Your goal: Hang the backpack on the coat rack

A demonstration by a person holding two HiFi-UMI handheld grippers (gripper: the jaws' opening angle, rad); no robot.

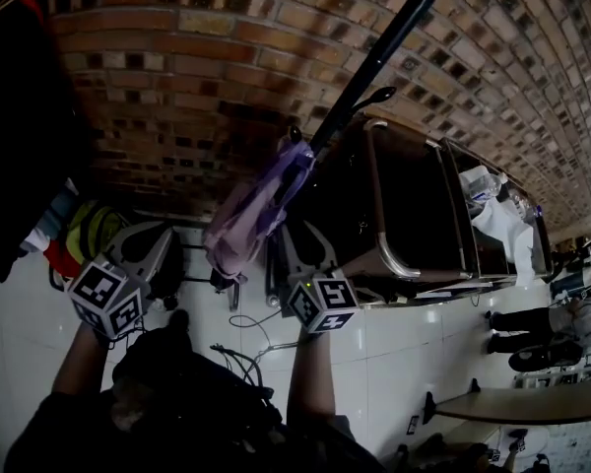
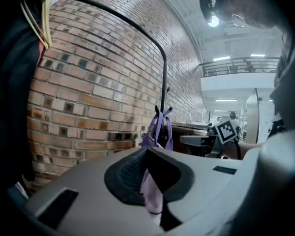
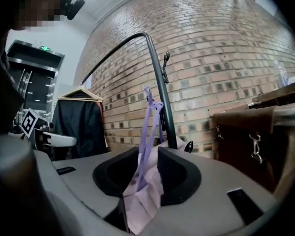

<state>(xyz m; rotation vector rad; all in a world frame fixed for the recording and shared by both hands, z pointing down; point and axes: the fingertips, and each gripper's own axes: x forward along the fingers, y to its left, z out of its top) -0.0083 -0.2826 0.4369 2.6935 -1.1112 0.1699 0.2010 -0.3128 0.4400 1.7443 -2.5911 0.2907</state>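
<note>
A pale pink backpack (image 1: 244, 223) hangs by its purple straps (image 3: 148, 127) from a hook on the black coat rack pole (image 1: 374, 57), in front of the brick wall. My right gripper (image 1: 297, 239) is just right of the bag's lower part. Its jaws stand open, and in the right gripper view (image 3: 147, 154) the strap and pink cloth (image 3: 145, 195) show in the gap with neither pad pressing on them. My left gripper (image 1: 165, 235) is left of the bag and apart from it. Its pads meet at the tips (image 2: 146, 154); the backpack (image 2: 151, 191) shows beyond them, below the straps (image 2: 160, 127).
A dark garment on a hanger (image 1: 20, 116) hangs at the left. A dark cabinet with a metal frame (image 1: 404, 205) stands right of the rack. Bright bags (image 1: 84, 230) and cables (image 1: 241, 358) lie on the white tile floor. A table edge (image 1: 512, 402) is at lower right.
</note>
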